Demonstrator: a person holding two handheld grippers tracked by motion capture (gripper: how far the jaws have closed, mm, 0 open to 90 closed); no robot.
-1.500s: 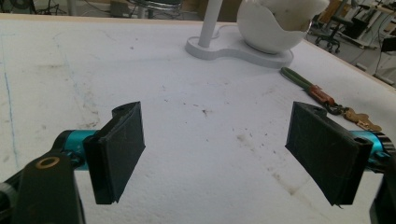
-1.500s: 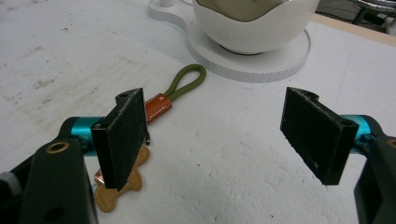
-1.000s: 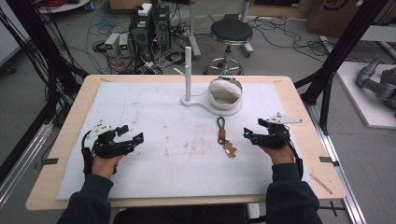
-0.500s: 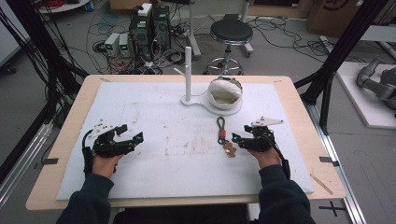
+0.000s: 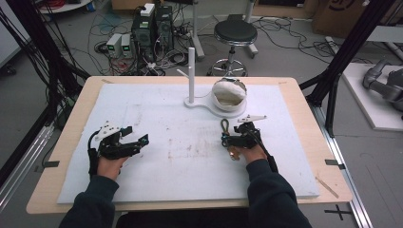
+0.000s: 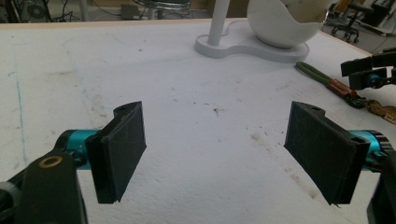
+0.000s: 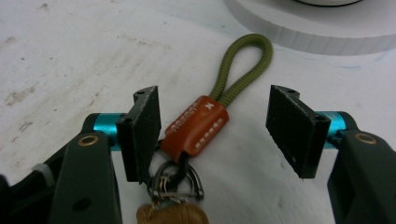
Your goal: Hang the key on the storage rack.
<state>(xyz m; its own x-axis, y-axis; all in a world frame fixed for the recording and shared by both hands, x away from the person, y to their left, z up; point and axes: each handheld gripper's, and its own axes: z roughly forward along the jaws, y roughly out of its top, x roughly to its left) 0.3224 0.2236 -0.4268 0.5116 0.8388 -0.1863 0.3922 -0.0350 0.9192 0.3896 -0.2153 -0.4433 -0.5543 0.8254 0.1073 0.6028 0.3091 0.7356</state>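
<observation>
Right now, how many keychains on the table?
1. The keychain lies on the white mat between the open pads of the right tool, near the white stand.

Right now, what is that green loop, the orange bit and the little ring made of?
Green loop: looks like braided cord, matte, with a woven texture. Orange tab: probably leather or imitation leather, smooth with a slight sheen and pale stitch marks. Ring: seemingly metal, dark grey and glossy. The open right gripper straddles the tab.
</observation>
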